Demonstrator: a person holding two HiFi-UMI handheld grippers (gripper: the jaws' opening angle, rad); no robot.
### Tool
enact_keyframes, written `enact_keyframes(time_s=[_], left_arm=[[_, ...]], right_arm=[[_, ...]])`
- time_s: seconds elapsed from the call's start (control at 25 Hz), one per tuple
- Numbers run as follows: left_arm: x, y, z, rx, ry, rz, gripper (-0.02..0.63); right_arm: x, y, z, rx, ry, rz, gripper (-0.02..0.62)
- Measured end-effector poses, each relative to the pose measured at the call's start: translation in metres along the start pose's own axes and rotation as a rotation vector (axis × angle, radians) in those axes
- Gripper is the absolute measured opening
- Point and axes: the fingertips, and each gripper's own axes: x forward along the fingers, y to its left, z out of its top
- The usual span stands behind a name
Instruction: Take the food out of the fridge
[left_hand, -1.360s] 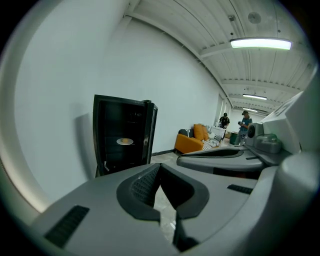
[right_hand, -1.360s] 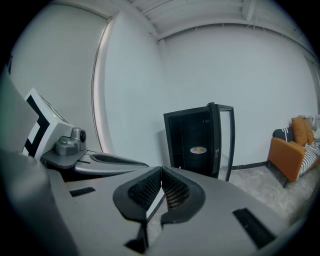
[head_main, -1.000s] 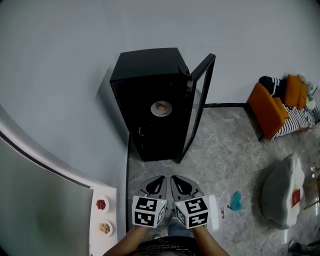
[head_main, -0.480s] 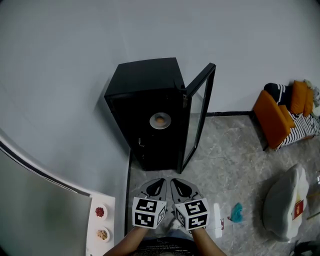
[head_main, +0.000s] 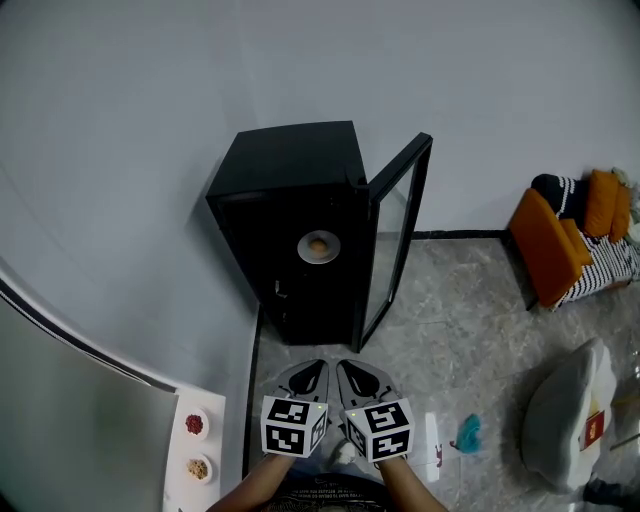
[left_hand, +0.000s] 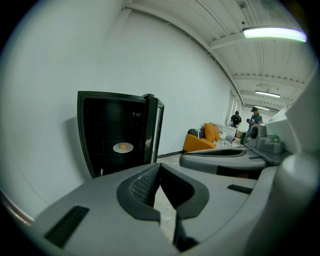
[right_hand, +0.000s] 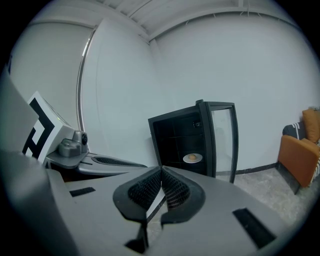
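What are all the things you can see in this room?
Fridge: one, black, by the wall, its glass door swung open.
Plate: one, pale, on a shelf inside the fridge.
Food: one round piece, orange-brown, on the plate.
Small dishes: two, white, on a white surface at lower left; one holds something red, the other something tan.
Sofa: one, orange, at right, with cushions on it.
Soft bag: one, pale grey, on the floor at right.
Small thing: one, teal, on the floor; too small to name.
People: two, far off past the sofa.
Left tool: grey, shut, empty.
Right tool: grey, shut, empty.
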Motion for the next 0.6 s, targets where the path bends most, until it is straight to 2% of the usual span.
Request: enact_keyframes(time_s=[0.36,0.6], left_arm=[[0.023,-0.001,0.006,-0.014,0.002,-0.02,0.014],[0.047,0.021,0.014,-0.036,0.011,-0.034,0.014]], right_arm=[[0.01,-0.018,0.0,-0.008,0.019,-0.018,0.02],[0.039,-0.032,0.005,-0.013,0.038,-0.042,0.02]])
